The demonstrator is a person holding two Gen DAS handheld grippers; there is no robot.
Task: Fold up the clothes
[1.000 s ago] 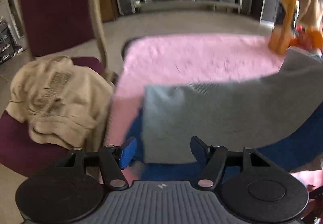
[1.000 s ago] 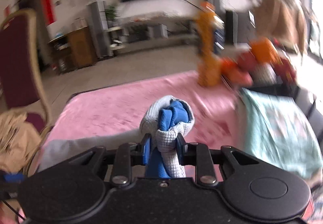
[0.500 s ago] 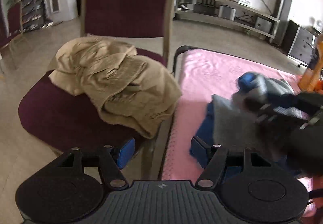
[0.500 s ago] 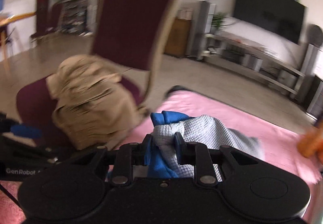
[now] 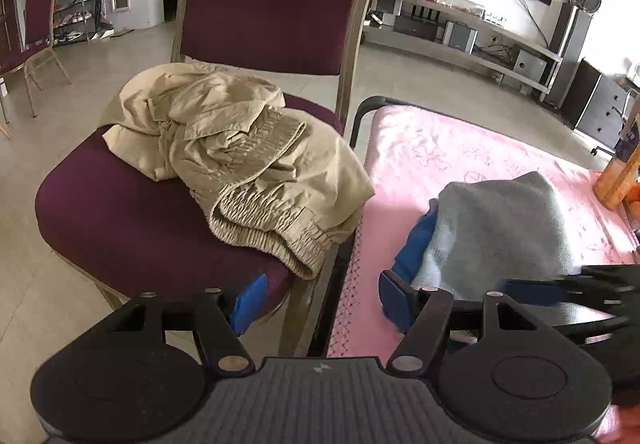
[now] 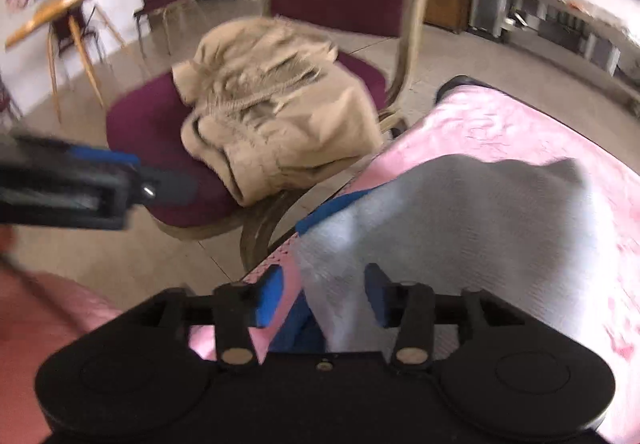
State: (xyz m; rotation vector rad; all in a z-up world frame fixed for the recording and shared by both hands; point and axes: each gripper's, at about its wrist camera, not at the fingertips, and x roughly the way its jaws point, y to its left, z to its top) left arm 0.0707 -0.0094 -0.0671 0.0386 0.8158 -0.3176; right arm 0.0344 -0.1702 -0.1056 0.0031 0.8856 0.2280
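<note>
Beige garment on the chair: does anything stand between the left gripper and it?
Nothing visible does. The left gripper is open and empty, and the beige garment lies uncovered on the chair seat ahead of its fingers.

Both wrist views look down, close; both show the chair (image 5: 132, 211), right view blurred.

Crumpled garment (image 5: 240, 159) on chair seat (image 5: 120, 211), chair left of bed (image 5: 460, 151), folded garment (image 5: 496, 228) on bed's near-left corner
</note>
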